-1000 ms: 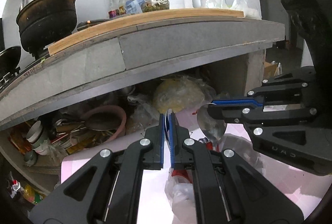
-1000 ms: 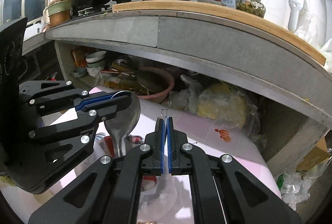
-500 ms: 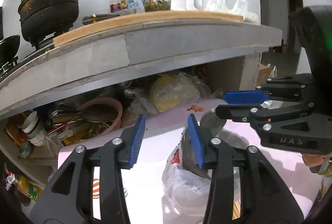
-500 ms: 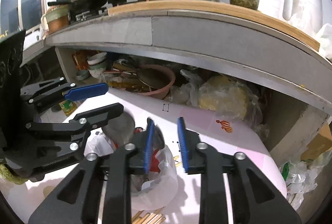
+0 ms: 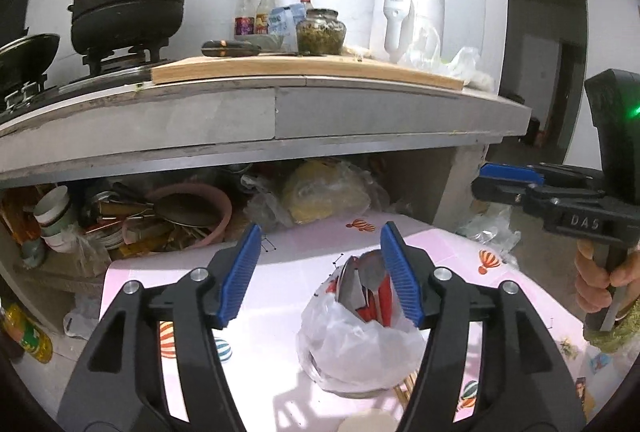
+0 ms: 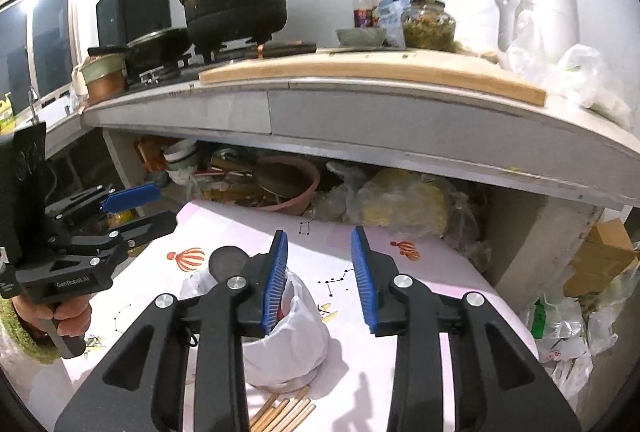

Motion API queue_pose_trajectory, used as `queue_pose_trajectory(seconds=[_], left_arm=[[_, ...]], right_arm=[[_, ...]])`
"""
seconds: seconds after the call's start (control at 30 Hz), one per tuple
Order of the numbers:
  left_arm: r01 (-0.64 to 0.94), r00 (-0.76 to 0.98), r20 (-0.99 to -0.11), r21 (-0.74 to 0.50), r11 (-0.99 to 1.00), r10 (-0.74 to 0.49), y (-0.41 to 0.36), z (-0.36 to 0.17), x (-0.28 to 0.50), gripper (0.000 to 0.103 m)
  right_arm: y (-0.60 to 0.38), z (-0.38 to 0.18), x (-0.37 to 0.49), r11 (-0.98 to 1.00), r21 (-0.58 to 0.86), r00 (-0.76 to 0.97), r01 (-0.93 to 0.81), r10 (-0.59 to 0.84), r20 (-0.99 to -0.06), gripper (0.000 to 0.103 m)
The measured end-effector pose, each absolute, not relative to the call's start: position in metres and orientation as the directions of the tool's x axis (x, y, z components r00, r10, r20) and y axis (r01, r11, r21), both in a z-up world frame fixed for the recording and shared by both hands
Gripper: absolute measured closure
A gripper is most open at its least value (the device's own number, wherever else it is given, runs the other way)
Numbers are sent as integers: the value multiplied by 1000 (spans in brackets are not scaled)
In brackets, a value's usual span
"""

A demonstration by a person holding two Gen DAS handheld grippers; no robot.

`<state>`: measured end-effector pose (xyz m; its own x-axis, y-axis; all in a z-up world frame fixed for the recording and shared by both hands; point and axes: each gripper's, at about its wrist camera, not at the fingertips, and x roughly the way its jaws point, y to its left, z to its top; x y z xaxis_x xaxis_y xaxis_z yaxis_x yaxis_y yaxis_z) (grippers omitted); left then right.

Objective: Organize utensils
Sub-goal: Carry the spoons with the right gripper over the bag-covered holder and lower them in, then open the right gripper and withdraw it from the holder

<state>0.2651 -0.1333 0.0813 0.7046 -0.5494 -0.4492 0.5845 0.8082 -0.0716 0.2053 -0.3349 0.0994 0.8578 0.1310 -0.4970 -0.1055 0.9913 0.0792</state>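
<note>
A utensil holder lined with a white plastic bag (image 5: 360, 344) (image 6: 288, 344) stands on the pink balloon-print tablecloth (image 5: 288, 264). Metal spoons and red-handled utensils (image 5: 368, 284) stick up from it; a spoon bowl (image 6: 226, 262) shows above the bag. My left gripper (image 5: 320, 268) (image 6: 148, 210) hovers above and just left of the holder, its jaws opening with nothing between them. My right gripper (image 6: 320, 276) (image 5: 486, 182) hangs above the holder's right side, jaws also opening and empty.
Loose wooden chopsticks (image 6: 280, 412) (image 5: 404, 388) lie in front of the holder. Beyond the table runs a grey counter (image 5: 280, 116) carrying a black pot (image 5: 128, 4), bottles and a jar. The shelf beneath is crammed with a pink basin (image 6: 296, 188), bowls and bags.
Both grippers went from shut to open and rose back from the holder. The spoon seen at the fingertips a second ago now stands in the holder.
</note>
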Motion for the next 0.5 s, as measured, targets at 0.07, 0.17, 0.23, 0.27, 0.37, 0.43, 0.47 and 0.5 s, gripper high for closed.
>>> queue_pose_trajectory(seconds=[0.07,0.17,0.23,0.27,0.37,0.43,0.47,0.5], left_arm=[[583,707,-448,-69,809,-548,-131,83,262,43],[585,695,-455,-93,806,-557,-129,86,263,43],[587,690,-443,-119,800,-572,-125,90,262,43],[584,690,-442,-130,801,-574,-123,92,262,43],[582,686,-434,-153,798,-584,-114,97,256,43],[589,687,-426,-147,795,-588,-106,97,246,43],[587,693,-425,-134,798,-582,-100,95,236,43],[583,696,-433,-123,803,-572,-96,91,229,43]], right_arm=[[-335,104,201,992,72,862,-100,122,-491,69],[-334,109,195,992,79,865,-97,123,-486,69],[-334,111,190,992,83,869,-93,121,-479,69],[-335,112,186,992,90,871,-89,121,-476,69],[-339,107,170,989,120,867,-86,133,-481,69],[-340,100,156,989,127,863,-77,130,-489,65],[-340,95,146,988,132,860,-75,132,-494,58],[-341,91,139,988,137,857,-72,131,-498,55]])
